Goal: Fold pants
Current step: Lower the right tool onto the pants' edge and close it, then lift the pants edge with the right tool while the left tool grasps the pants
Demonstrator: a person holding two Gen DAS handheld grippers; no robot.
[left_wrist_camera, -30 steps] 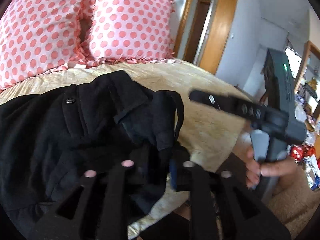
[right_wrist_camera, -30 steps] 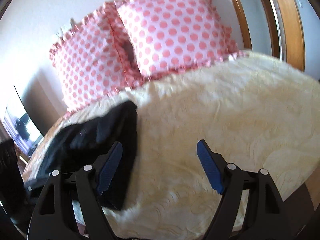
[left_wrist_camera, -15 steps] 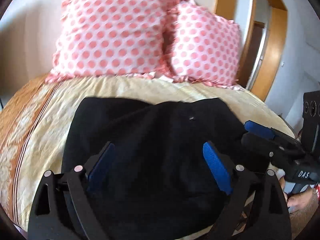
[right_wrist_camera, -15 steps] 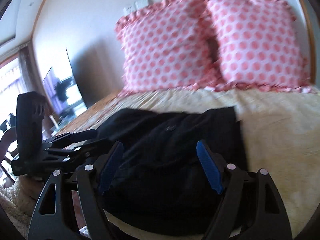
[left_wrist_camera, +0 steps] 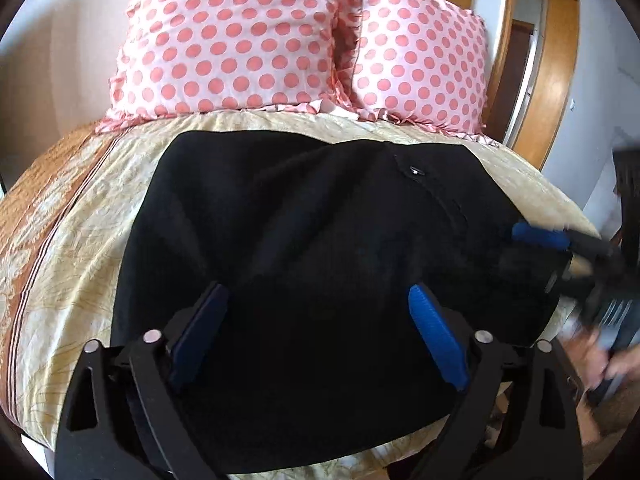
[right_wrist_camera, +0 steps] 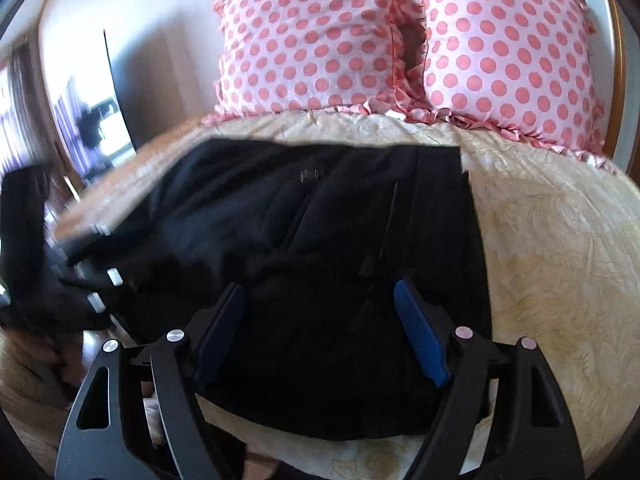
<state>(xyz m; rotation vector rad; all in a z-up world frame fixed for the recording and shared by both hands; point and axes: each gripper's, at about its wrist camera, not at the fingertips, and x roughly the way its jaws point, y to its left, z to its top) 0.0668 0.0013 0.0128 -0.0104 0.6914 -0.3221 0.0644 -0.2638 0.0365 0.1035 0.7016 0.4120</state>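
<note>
Black pants (left_wrist_camera: 320, 240) lie spread flat on the cream bedspread, waist button (left_wrist_camera: 416, 171) toward the pillows; they also show in the right wrist view (right_wrist_camera: 320, 248). My left gripper (left_wrist_camera: 316, 300) is open and empty, just above the near part of the pants. My right gripper (right_wrist_camera: 320, 300) is open and empty over the near right part of the pants. The right gripper also shows blurred at the right edge of the left wrist view (left_wrist_camera: 560, 248). The left gripper shows blurred at the left of the right wrist view (right_wrist_camera: 80, 280).
Two pink polka-dot pillows (left_wrist_camera: 248, 40) (right_wrist_camera: 500, 60) lean at the head of the bed. The bedspread (right_wrist_camera: 560, 260) has bare room right of the pants and a brown patterned band (left_wrist_camera: 44, 200) at the left. A wooden door frame (left_wrist_camera: 556, 80) stands at the right.
A second ago the left gripper was shut on bunched pants. It let go; the pants now lie flat. Both grippers swung to face the pillows and hang open over the pants.
</note>
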